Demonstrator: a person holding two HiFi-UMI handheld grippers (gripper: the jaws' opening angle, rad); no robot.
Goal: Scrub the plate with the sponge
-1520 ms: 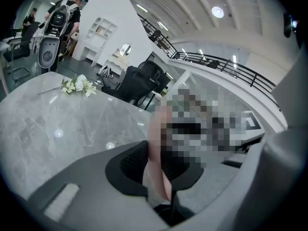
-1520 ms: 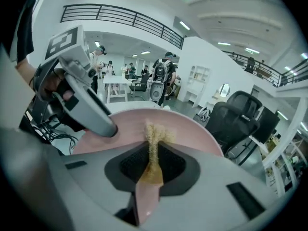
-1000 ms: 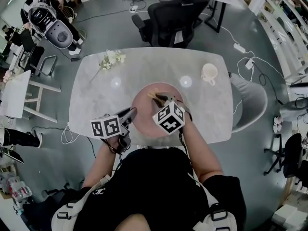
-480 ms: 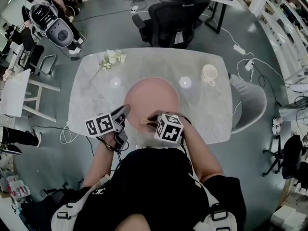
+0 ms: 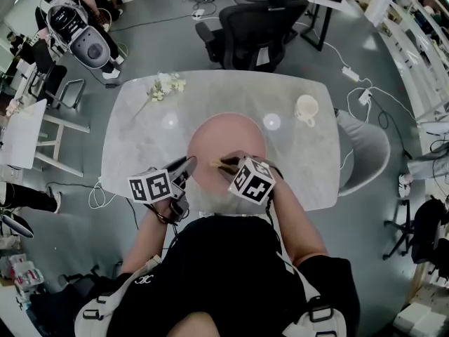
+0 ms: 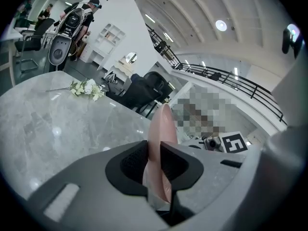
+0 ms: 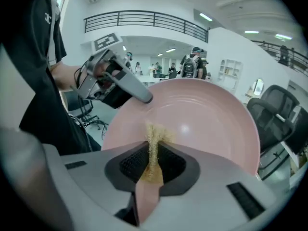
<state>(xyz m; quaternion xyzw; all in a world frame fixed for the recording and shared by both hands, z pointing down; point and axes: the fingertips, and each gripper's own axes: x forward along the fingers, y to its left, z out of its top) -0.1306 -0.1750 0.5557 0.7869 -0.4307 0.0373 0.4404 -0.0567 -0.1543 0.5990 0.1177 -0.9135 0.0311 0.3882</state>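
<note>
The grey counter (image 5: pixel 140 146) fills the middle of the head view, and the pink plate (image 5: pixel 228 139) lies at its centre, just above the person's arms. The left gripper (image 6: pixel 155 160) is clamped on the plate's lower-left rim alone. A hard push could, I judge, lever the plate out of that narrow pinch and drop it onto the counter. The right gripper (image 7: pixel 153 160) is closed on the thin yellow sponge (image 7: pixel 155 137), whose frayed tip meets the plate's face. So little sponge sticks out that the jaws may scrape the plate, or the sponge may slip back between them.
</note>
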